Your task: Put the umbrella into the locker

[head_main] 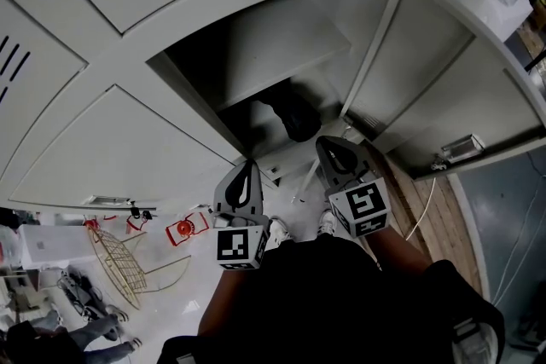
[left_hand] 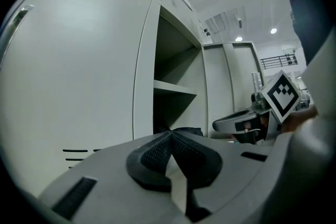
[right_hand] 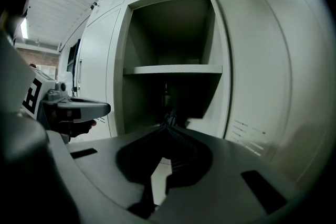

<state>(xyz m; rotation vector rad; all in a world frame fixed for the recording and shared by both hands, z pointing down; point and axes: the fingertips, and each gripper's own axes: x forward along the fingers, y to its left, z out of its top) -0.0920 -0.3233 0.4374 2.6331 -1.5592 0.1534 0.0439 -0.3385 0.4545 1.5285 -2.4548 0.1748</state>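
Note:
The grey locker stands open, its door swung out to the right. A dark folded umbrella lies inside on the floor of the lower compartment, under the shelf. It shows dimly in the right gripper view and as a dark lump past the jaw tips in the left gripper view. My left gripper and right gripper are side by side just outside the opening. Both are shut with nothing between the jaws, and neither touches the umbrella. The left gripper's tips and the right gripper's tips point toward the opening.
Closed locker doors flank the open one on the left. On the white floor below left lie a gold wire frame and small red items. A white cable runs over wooden flooring on the right. The person's shoes stand beneath the grippers.

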